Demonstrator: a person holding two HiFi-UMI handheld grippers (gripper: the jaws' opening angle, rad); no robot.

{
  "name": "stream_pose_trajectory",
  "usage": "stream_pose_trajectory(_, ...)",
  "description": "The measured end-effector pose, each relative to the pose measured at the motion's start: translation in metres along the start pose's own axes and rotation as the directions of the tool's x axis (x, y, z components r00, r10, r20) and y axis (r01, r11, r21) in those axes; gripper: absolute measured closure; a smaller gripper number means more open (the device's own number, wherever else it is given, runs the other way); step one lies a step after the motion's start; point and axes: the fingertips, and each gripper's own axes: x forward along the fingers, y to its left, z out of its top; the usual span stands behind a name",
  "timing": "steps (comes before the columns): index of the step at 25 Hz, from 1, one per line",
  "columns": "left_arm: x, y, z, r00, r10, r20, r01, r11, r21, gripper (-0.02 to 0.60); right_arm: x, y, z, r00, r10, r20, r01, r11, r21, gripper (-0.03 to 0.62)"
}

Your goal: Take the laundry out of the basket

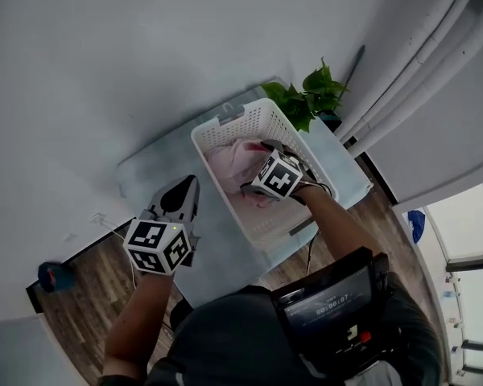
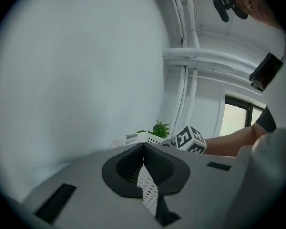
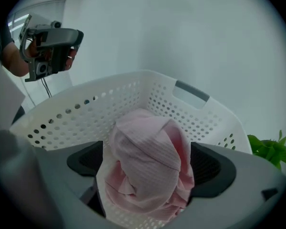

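Note:
A white perforated laundry basket [image 1: 222, 125] stands on a grey table [image 1: 217, 248]. A bundle of pink laundry [image 1: 232, 164] lies inside it. My right gripper [image 1: 256, 167] points down into the basket and is open wide. In the right gripper view the pink laundry [image 3: 143, 142] fills the gap between the jaws, with the basket wall [image 3: 86, 109] behind it. My left gripper [image 1: 183, 191] hangs over the table to the left of the basket, shut and holding nothing. In the left gripper view its pads [image 2: 133, 168] meet, and the basket [image 2: 133, 138] shows beyond them.
A green potted plant [image 1: 306, 95] stands just behind the basket. White pipes and a window frame run down the right side. A blue object [image 1: 56, 276] lies on the wooden floor at lower left. A black device [image 1: 334, 304] hangs on the person's chest.

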Motion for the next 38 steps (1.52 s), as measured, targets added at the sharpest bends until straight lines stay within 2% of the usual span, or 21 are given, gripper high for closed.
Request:
stream_pose_trajectory(5, 0.005, 0.002, -0.003, 1.000, 0.003, -0.011, -0.003, 1.000, 0.019, 0.580, 0.033, -0.011, -0.016, 0.998, 0.017, -0.066, -0.019, 0.999, -0.030, 0.051)
stream_pose_trajectory(11, 0.000, 0.008, 0.002, 0.999, 0.036, 0.007, -0.036, 0.999, 0.031, 0.580, 0.072, 0.000, -0.032, 0.982, 0.136, -0.128, -0.139, 0.990, -0.012, 0.051)
stream_pose_trajectory(18, -0.008, 0.022, -0.002, 0.997, 0.073, -0.004, -0.073, 0.997, 0.020, 0.580, 0.100, 0.011, -0.043, 0.963, 0.195, -0.187, -0.212, 0.974, -0.079, 0.052)
stream_pose_trajectory(22, -0.008, 0.024, -0.004, 0.998, 0.070, -0.007, -0.070, 0.997, 0.013, 0.580, 0.107, 0.016, -0.047, 0.959, 0.163, -0.233, -0.190, 0.977, -0.098, 0.062)
stream_pose_trajectory(26, -0.007, 0.018, -0.006, 0.999, 0.033, -0.015, -0.033, 0.999, 0.017, 0.580, 0.108, 0.014, -0.047, 0.962, 0.146, -0.231, -0.164, 0.985, -0.062, 0.142)
stream_pose_trajectory(29, -0.009, 0.017, -0.006, 0.999, 0.029, -0.014, -0.028, 0.999, 0.022, 0.580, 0.108, 0.010, -0.046, 0.971, 0.115, -0.212, -0.120, 0.993, -0.014, 0.209)
stream_pose_trajectory(34, -0.015, 0.018, -0.004, 0.999, 0.033, -0.009, -0.033, 0.999, 0.024, 0.580, 0.102, 0.004, -0.039, 0.981, 0.091, -0.169, -0.079, 0.994, 0.076, 0.251)
stream_pose_trajectory(38, -0.022, 0.017, 0.000, 0.999, 0.041, 0.003, -0.041, 0.999, 0.025, 0.580, 0.093, 0.000, -0.035, 0.990, 0.089, -0.111, -0.067, 0.980, 0.189, 0.280)
